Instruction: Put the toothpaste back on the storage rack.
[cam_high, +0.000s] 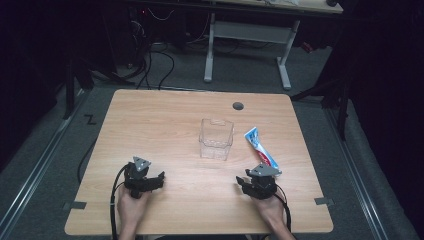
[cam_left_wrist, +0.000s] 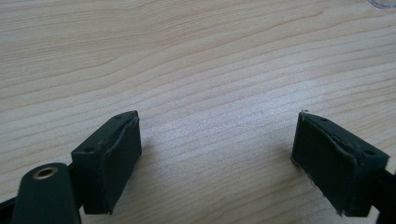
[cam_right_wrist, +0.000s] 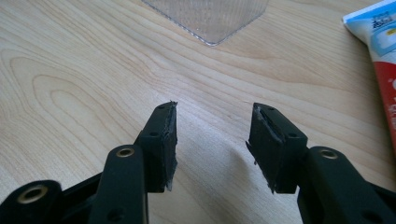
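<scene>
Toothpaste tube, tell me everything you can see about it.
The toothpaste tube is white with blue at its flat crimped end and red along the body. It looks like soft plastic. It lies flat on the table, slanted, crimped end away from the person, right of the clear container and apart from it. Nothing grips it; the right gripper sits near its lower end.

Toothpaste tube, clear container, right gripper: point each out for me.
toothpaste tube (cam_high: 261, 147), high view, middle of its body.
clear container (cam_high: 216, 139), high view, front wall.
right gripper (cam_right_wrist: 212, 140), right gripper view, gap midway between its open fingertips.
</scene>
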